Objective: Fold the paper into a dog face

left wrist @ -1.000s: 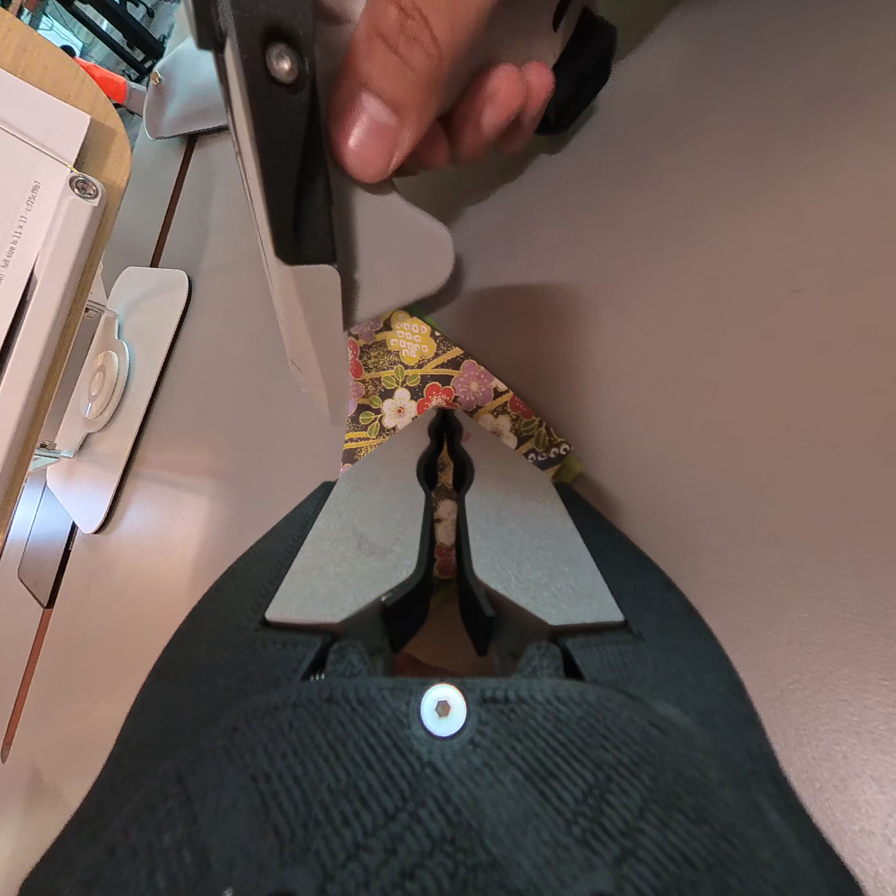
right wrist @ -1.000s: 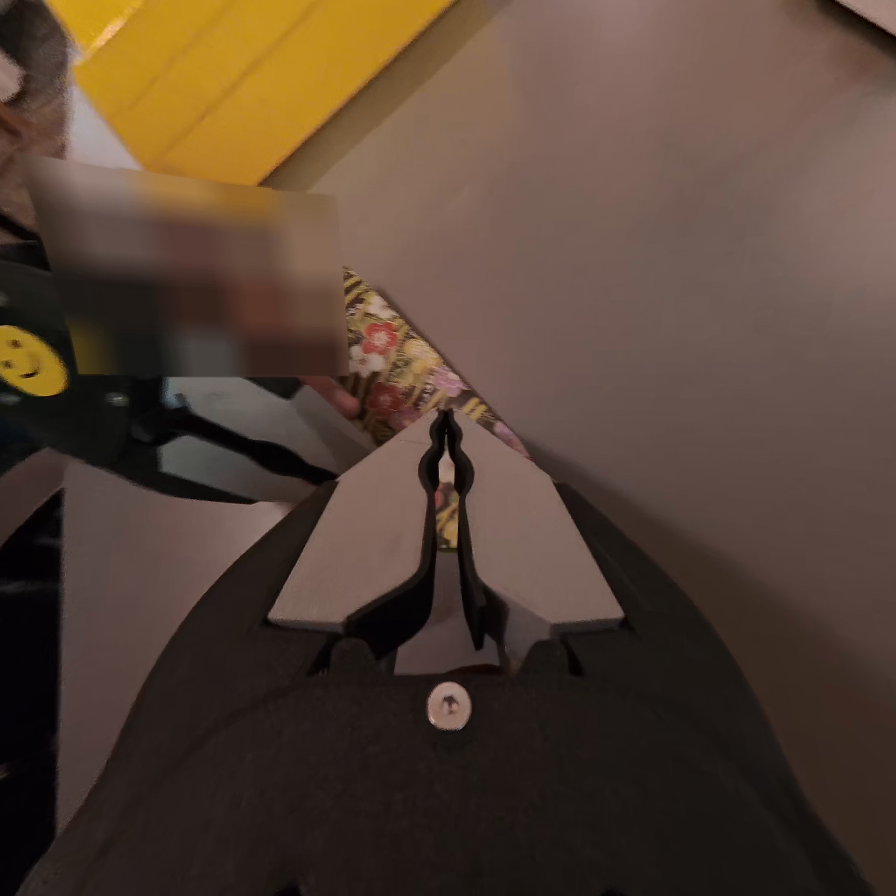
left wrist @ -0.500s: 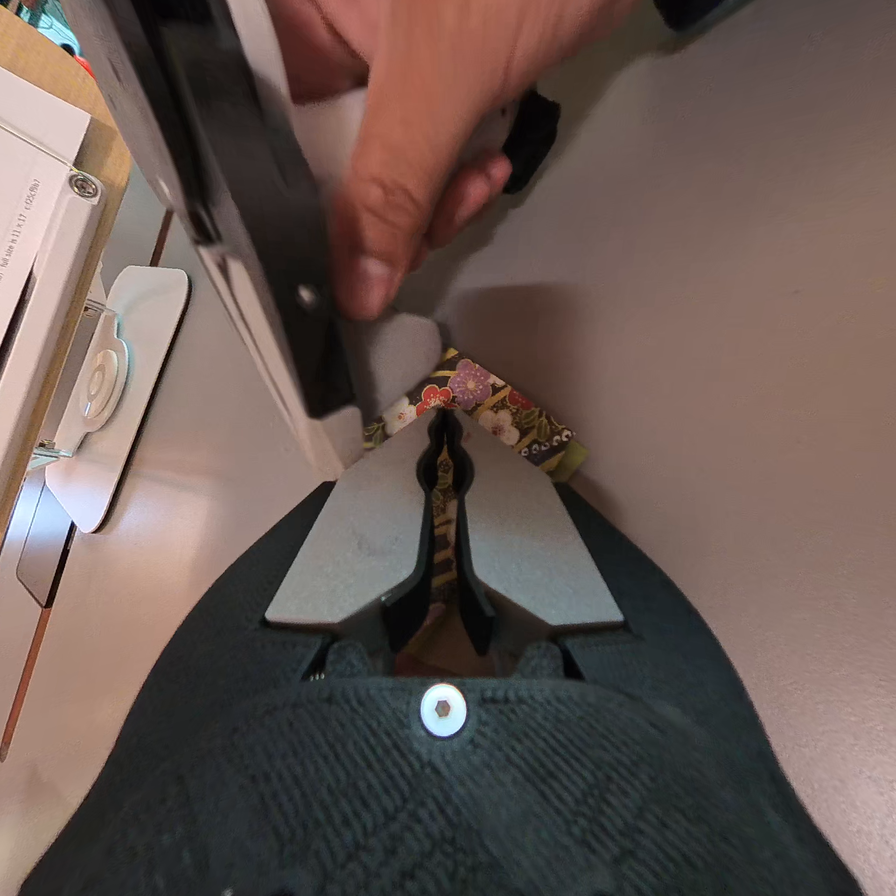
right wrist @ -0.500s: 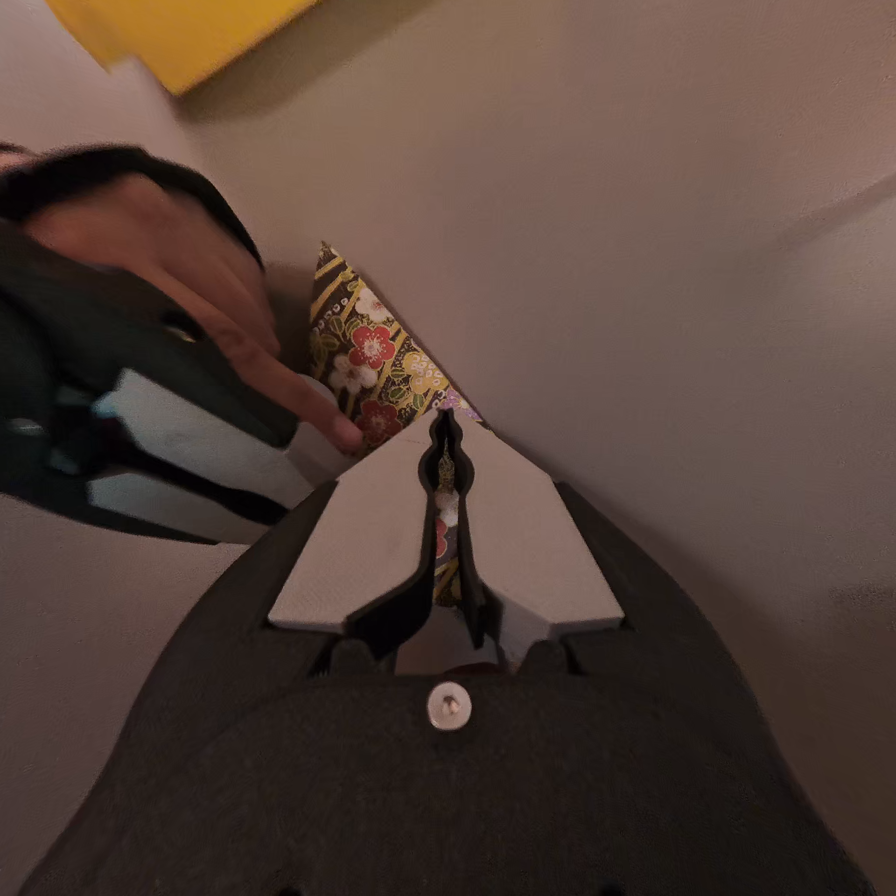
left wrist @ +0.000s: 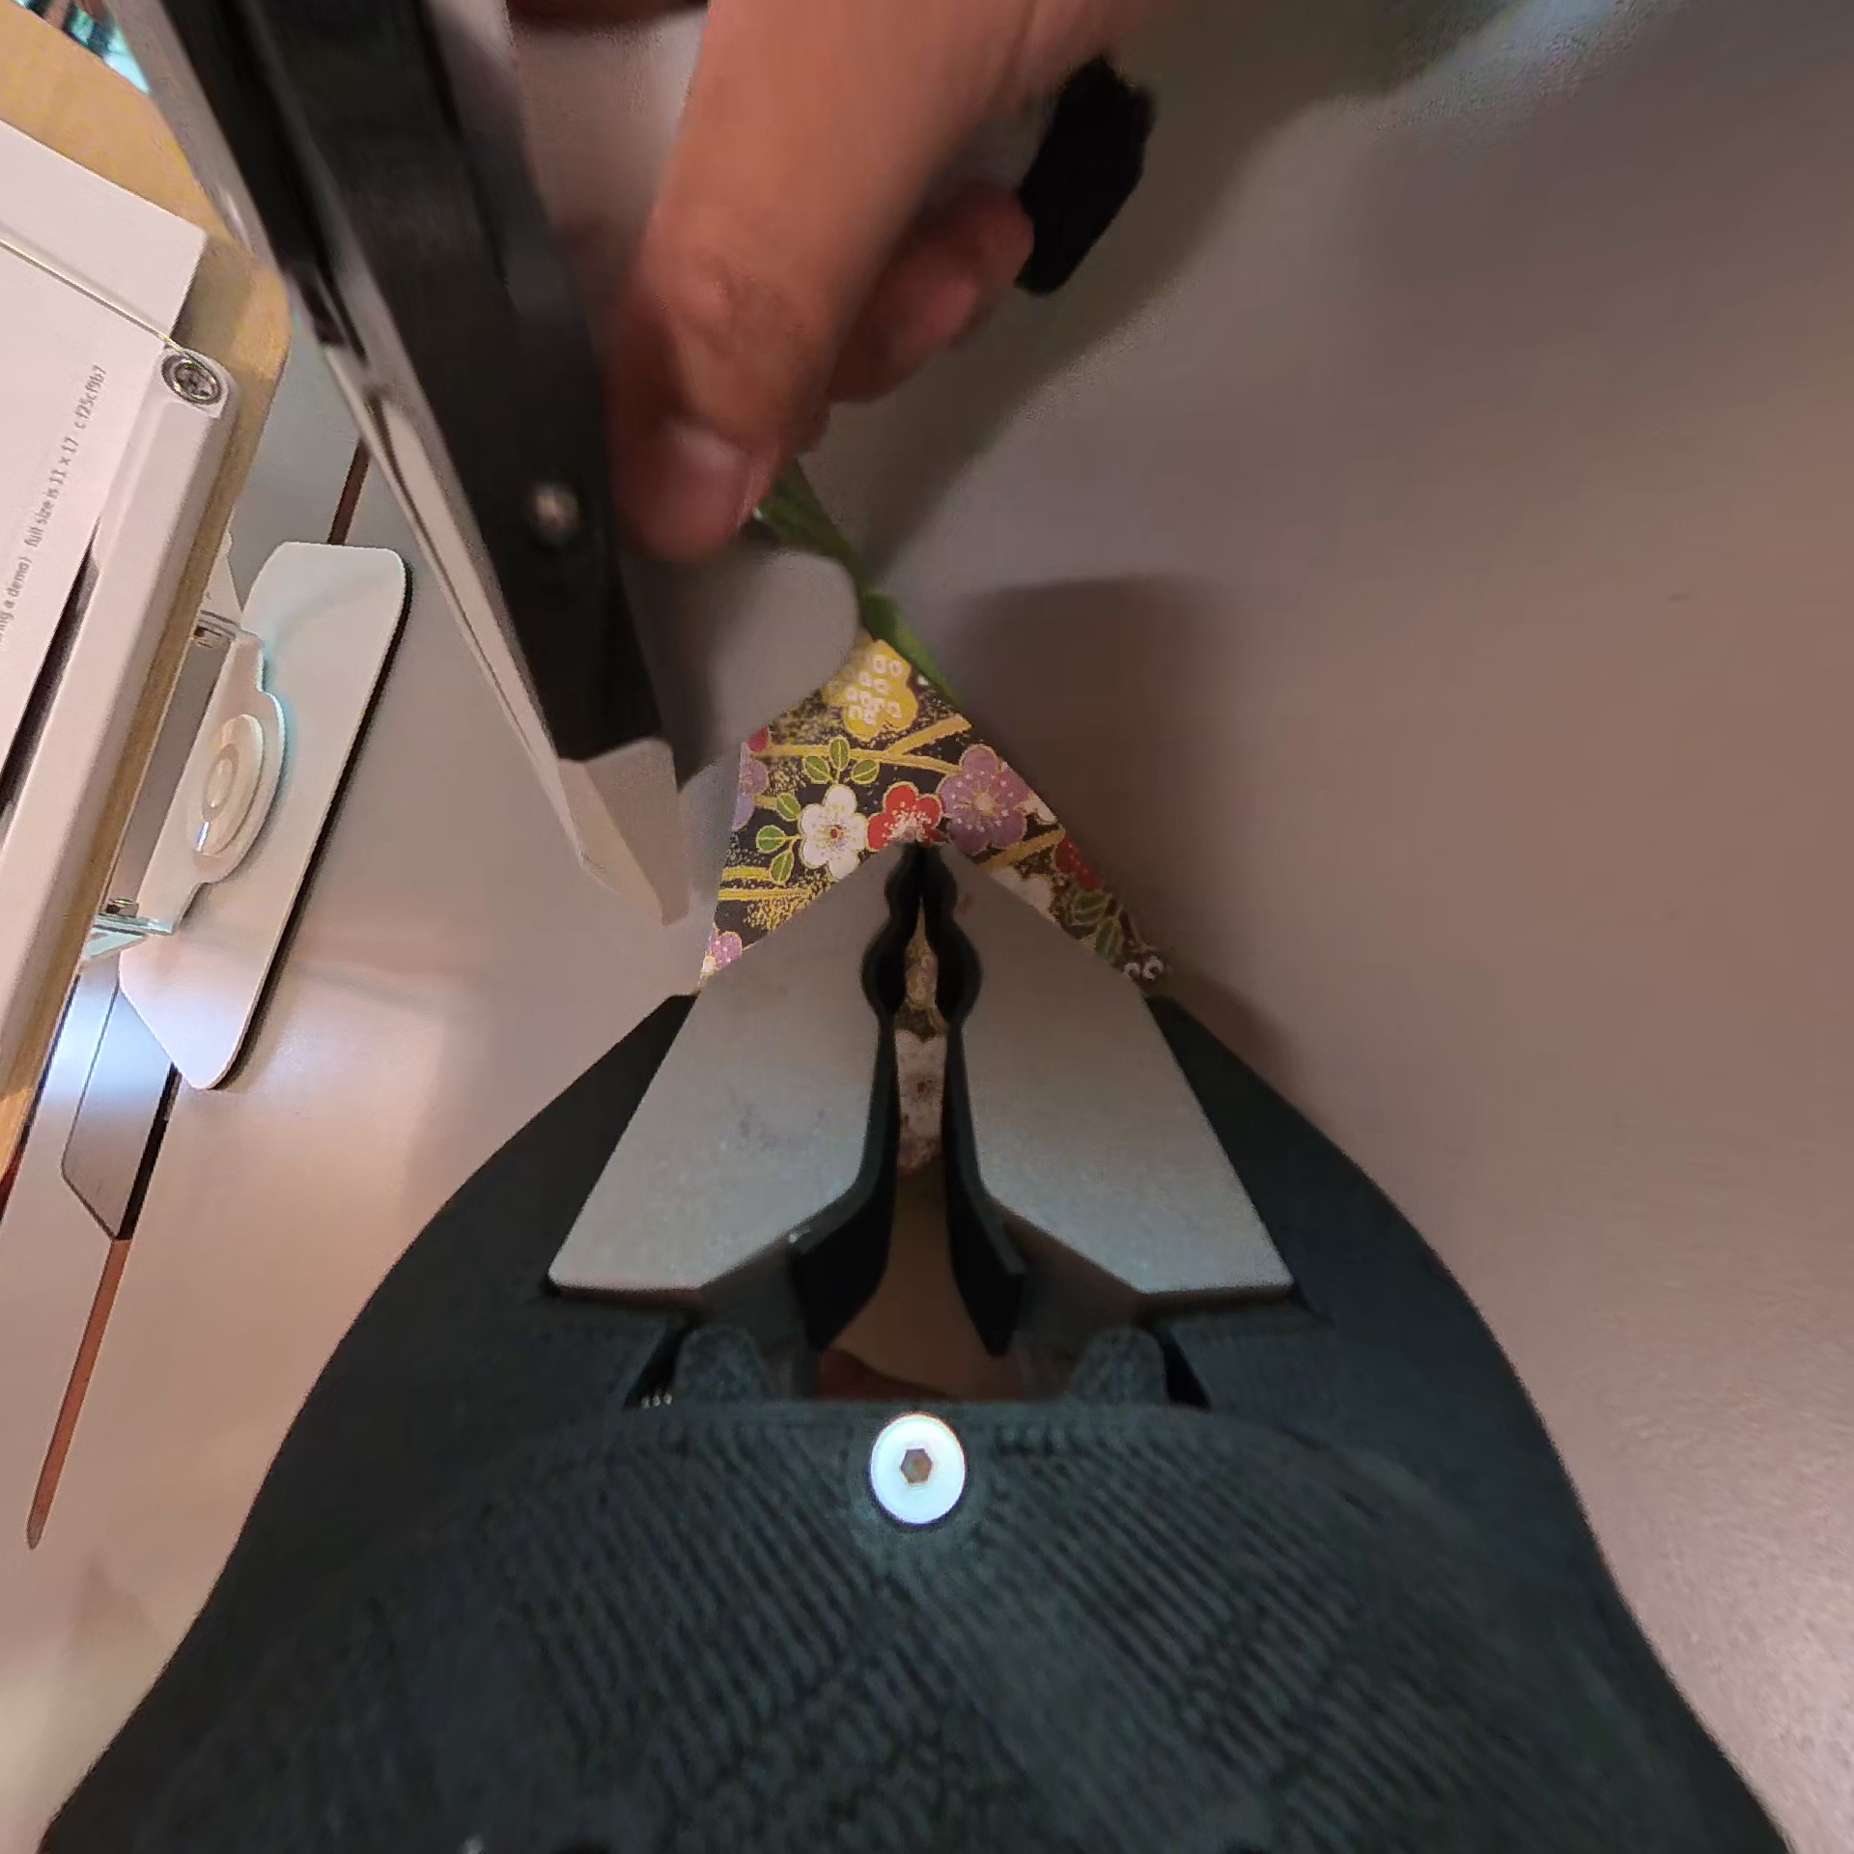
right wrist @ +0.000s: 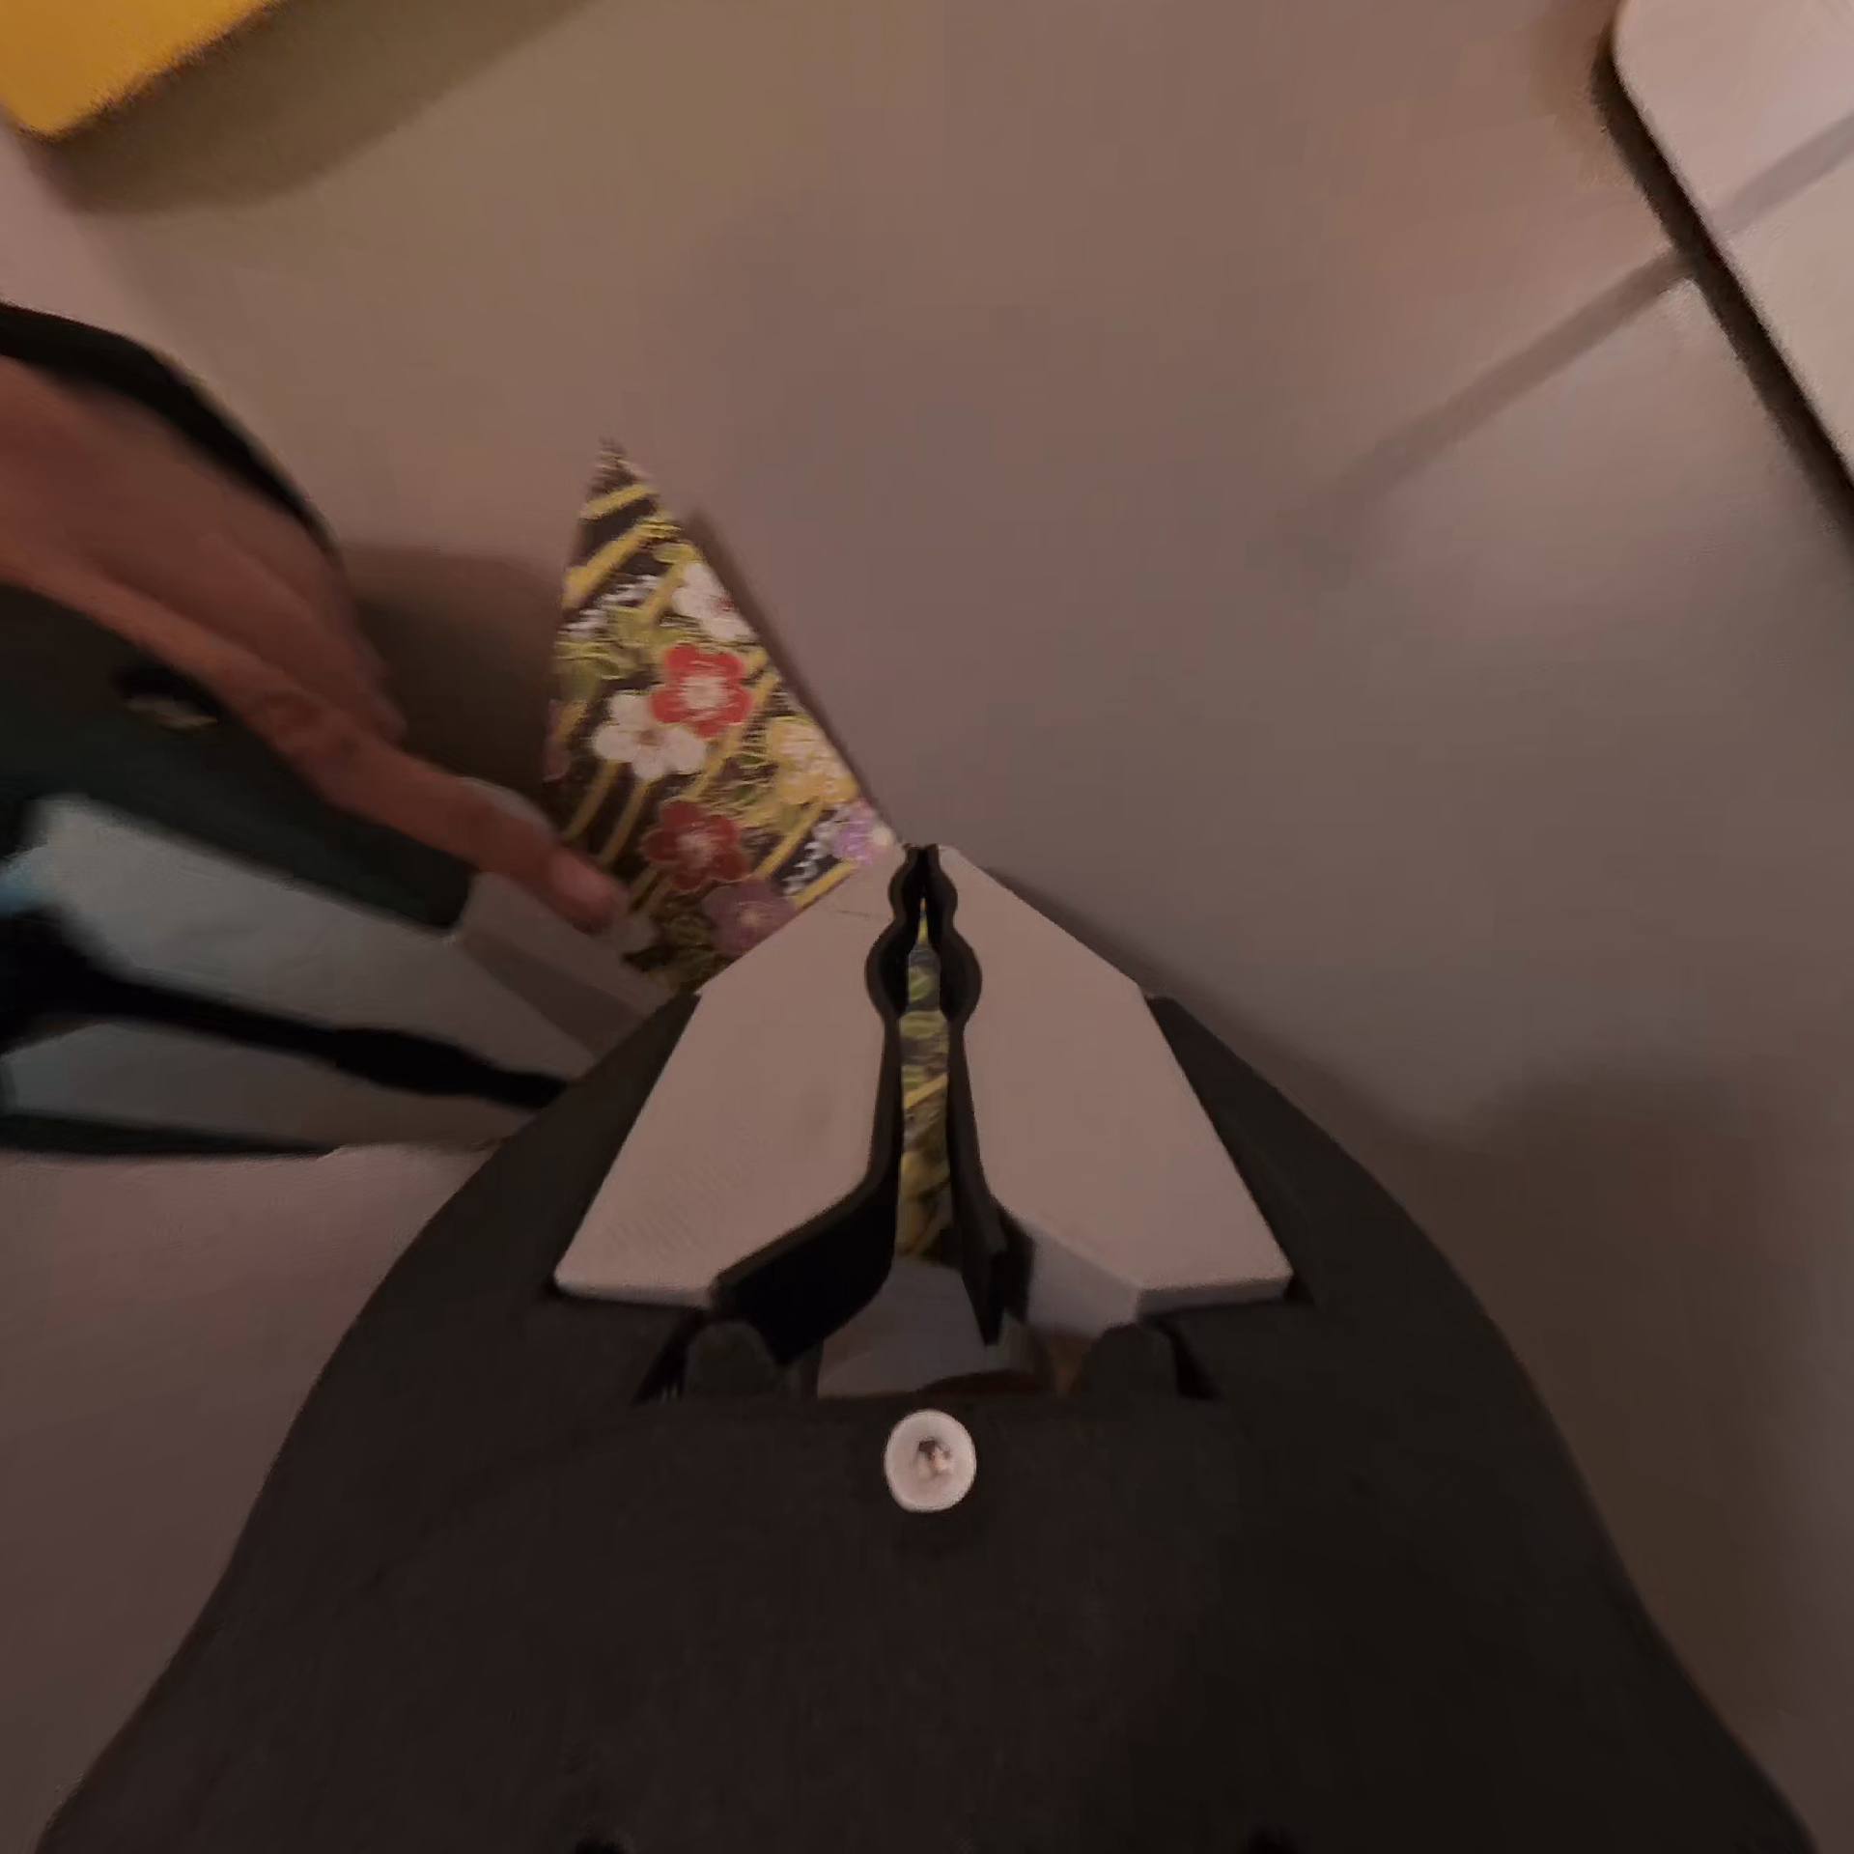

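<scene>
Paper: the flower-printed paper [left wrist: 883, 803] lies folded on the grey bench [left wrist: 1505, 903], a green underside edge peeking out at its far side; in the right wrist view the paper [right wrist: 692, 722] shows as a pointed triangle

Left tongs: the left tongs [left wrist: 918, 873] are pinched nearly together with their tips resting on the paper; paper shows through the slit, but I cannot tell whether they grip a layer or only press it flat

Right tongs: the right tongs [right wrist: 925, 865] are closed to a thin slit as well, sitting over the paper's near corner; clamped or just pressing, I cannot tell

What changed: half a second ago the right tongs covered most of the sheet in the left wrist view; now they have swung back and more flowers and the green edge are uncovered, and in the right wrist view the point stands longer

Meaning: my read is a flap has just been creased or is being let go, so an ear fold looks done or nearly so, with more folds to come

Around: a white device [left wrist: 90, 602] and a flat white plate [left wrist: 271, 803] sit at the bench's left edge, a yellow box [right wrist: 110, 50] near the far corner, a white slab [right wrist: 1766, 201] at the right edge

In the way: the person's hand [left wrist: 803, 261] and the right tongs crowd the sheet from the far side, the left hand [right wrist: 301, 722] touches its edge; the thin paper may slide on the smooth bench
</scene>
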The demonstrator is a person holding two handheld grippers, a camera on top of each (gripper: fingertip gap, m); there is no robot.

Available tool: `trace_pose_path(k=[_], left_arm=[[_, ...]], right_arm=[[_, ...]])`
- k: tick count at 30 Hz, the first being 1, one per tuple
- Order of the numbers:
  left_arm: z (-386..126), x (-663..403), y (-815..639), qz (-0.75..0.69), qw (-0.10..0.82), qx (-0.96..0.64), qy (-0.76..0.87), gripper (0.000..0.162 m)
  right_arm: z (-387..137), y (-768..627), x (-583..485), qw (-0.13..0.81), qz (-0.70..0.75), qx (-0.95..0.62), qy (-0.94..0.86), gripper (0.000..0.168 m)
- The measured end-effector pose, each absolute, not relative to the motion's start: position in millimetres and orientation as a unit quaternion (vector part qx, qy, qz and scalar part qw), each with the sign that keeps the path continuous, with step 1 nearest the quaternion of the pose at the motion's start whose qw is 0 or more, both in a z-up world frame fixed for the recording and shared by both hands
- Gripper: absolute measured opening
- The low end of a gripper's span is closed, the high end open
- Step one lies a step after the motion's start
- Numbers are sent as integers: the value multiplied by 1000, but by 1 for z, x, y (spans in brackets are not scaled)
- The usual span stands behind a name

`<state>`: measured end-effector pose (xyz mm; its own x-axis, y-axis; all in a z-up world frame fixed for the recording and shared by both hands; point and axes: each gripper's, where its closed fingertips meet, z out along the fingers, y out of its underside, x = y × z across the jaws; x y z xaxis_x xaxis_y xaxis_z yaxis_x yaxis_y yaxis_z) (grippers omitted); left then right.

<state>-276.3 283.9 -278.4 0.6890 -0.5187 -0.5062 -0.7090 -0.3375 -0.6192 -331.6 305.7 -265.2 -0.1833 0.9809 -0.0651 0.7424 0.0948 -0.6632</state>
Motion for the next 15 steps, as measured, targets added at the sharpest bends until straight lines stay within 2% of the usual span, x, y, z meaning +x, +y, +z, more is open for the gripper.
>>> trace_pose_path(k=[5,8,13,15], left_arm=[[-279,-276,284,107,433,-812,377,0],[-279,-277,284,112,433,-812,374,0],[-279,-277,283,118,432,-815,369,0],[-279,-277,283,116,432,-815,368,0]], right_arm=[[-279,306,-307,174,275,-617,-716,0],[-279,312,-304,148,322,-636,-685,0],[-273,345,-299,186,333,-670,-637,0],[-256,332,-298,183,385,-652,-627,0]])
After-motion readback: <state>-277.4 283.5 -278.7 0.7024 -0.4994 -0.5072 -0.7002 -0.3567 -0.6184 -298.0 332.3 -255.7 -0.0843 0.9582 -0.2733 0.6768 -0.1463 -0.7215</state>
